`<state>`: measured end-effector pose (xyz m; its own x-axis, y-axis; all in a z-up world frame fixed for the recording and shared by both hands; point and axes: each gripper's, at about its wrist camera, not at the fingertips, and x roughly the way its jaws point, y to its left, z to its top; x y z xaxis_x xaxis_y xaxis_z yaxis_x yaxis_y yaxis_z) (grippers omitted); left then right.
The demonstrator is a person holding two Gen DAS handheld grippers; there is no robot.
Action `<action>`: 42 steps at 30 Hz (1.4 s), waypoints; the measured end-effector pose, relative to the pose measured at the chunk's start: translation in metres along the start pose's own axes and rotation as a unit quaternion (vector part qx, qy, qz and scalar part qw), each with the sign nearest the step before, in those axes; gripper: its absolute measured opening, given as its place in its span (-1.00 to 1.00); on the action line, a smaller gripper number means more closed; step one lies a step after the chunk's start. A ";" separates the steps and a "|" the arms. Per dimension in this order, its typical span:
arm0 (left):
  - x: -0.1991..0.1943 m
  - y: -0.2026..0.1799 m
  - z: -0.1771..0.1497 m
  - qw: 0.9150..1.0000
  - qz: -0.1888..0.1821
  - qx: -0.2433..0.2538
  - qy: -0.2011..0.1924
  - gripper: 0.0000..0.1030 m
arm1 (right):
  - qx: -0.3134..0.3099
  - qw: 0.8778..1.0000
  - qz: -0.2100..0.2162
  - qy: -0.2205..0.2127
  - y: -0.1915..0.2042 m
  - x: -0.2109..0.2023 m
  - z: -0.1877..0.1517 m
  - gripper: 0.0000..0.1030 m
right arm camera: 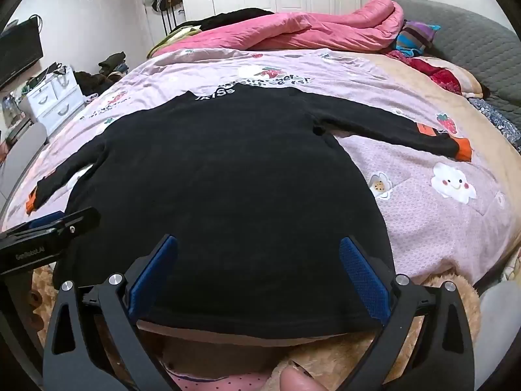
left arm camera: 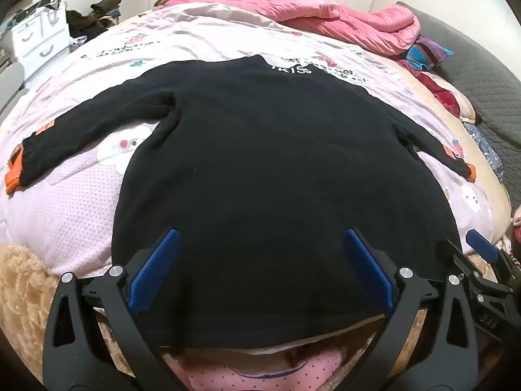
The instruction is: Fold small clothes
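Note:
A small black long-sleeved top [left arm camera: 260, 169] with orange cuffs lies flat on the pink quilt, sleeves spread to both sides, hem toward me. It also shows in the right wrist view [right arm camera: 221, 189]. My left gripper [left arm camera: 260, 244] is open, its blue pads [left arm camera: 156, 267] wide apart above the hem's left part. My right gripper [right arm camera: 257, 251] is open above the hem's right part; it also shows at the left wrist view's right edge [left arm camera: 469, 254]. The left gripper shows at the right wrist view's left edge [right arm camera: 62, 228]. Neither holds the cloth.
A pink quilt [right arm camera: 423, 169] with cartoon prints covers the bed. A crumpled pink duvet [right arm camera: 325, 29] and dark clothes lie at the far end. A brown plush blanket [left arm camera: 19, 293] hangs at the near edge. White drawers [right arm camera: 55, 101] stand left; a grey headboard [right arm camera: 472, 42] is right.

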<state>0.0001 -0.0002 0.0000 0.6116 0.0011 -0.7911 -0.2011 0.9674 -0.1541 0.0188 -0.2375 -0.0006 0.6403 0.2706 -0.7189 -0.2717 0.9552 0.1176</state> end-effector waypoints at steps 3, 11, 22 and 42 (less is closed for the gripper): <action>0.000 -0.001 0.000 1.000 0.007 0.004 -0.003 0.83 | -0.005 1.000 -0.004 -0.002 0.002 0.000 0.000 0.92; -0.003 0.002 -0.001 1.000 0.004 -0.002 -0.005 0.83 | 0.002 1.000 0.001 -0.007 -0.001 -0.006 -0.002 0.92; -0.006 0.006 0.001 1.000 -0.001 -0.006 -0.010 0.83 | -0.009 1.000 -0.009 -0.012 0.007 -0.008 -0.001 0.92; -0.007 0.007 0.000 1.000 0.001 -0.007 -0.010 0.83 | -0.014 1.000 -0.009 -0.011 0.012 -0.007 -0.003 0.92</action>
<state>-0.0058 0.0067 0.0042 0.6266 0.0090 -0.7793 -0.2127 0.9639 -0.1599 0.0093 -0.2281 0.0037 0.6611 0.2560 -0.7053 -0.2794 0.9564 0.0853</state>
